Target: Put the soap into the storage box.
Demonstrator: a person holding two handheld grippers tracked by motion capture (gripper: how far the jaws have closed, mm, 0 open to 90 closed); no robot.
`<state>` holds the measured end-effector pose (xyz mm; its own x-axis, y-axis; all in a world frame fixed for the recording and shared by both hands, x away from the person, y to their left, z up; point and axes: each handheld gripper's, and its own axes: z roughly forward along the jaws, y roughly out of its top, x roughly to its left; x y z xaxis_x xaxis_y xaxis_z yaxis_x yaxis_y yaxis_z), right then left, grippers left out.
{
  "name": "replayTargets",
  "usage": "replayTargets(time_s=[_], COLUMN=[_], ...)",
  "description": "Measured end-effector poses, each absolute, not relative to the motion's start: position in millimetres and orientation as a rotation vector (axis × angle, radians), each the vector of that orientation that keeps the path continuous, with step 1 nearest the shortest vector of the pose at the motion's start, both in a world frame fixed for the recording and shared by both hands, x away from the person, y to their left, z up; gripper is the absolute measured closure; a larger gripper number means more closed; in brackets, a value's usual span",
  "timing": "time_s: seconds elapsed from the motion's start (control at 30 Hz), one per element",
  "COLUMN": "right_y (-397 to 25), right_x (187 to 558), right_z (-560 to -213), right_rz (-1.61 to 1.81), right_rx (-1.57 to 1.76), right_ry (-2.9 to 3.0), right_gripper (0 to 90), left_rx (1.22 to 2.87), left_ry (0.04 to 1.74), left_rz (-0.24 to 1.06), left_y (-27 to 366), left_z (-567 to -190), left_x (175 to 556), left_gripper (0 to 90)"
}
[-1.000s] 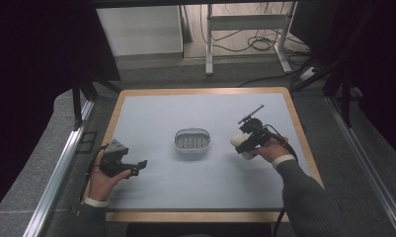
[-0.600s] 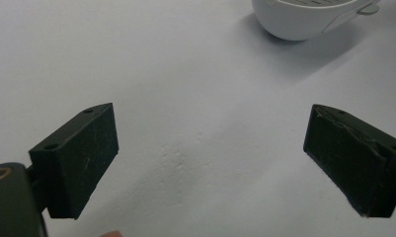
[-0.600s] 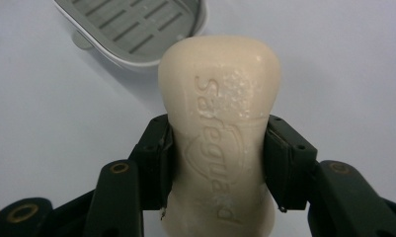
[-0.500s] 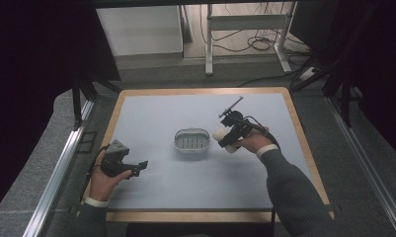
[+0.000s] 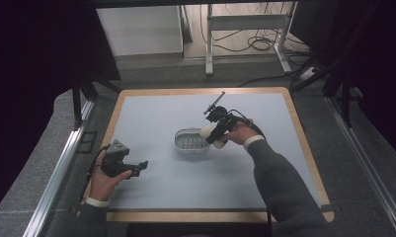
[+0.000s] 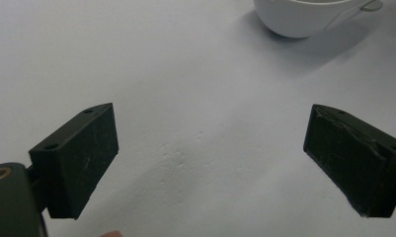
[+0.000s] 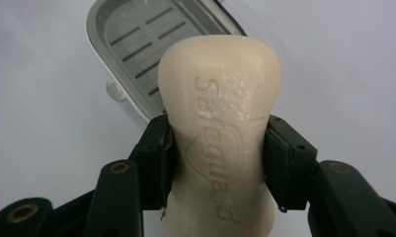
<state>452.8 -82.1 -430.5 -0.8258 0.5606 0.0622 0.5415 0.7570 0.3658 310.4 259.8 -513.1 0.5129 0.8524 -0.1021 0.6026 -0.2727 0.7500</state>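
Soap sits squeezed in the right hand-held gripper – it may slip and miss the dish; left hand-held gripper is wide open.

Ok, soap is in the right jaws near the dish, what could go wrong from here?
1. The right gripper pinches the soap bar only at its narrowed waist; a smooth bar could slip or twist out.
2. The soap dish is small and sits loose on the table; a bump from the bar could push or tip it.
3. The left gripper is open, away from the dish, so nothing steadies it.
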Motion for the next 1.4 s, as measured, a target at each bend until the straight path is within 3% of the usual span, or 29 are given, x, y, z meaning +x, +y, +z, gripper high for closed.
replayTargets(time_s=[0.53, 1.4], right_y=[-41.7, -18.8], right_x=[465.9, 468.9], right_z=[-438.7, -452.9], right_rz=[0.530, 0.477], right_rx=[0.698, 0.467], right_ry=[2.984, 3.038], right_gripper=[49.3, 49.2], left_rx=[1.992, 2.004], left_ry=[1.188, 1.189], left_rz=[0.415, 0.409], left_y=[260.7, 260.3], left_z=[-513.4, -515.8], left_x=[310.1, 311.4], left_gripper=[7.1, 7.0])
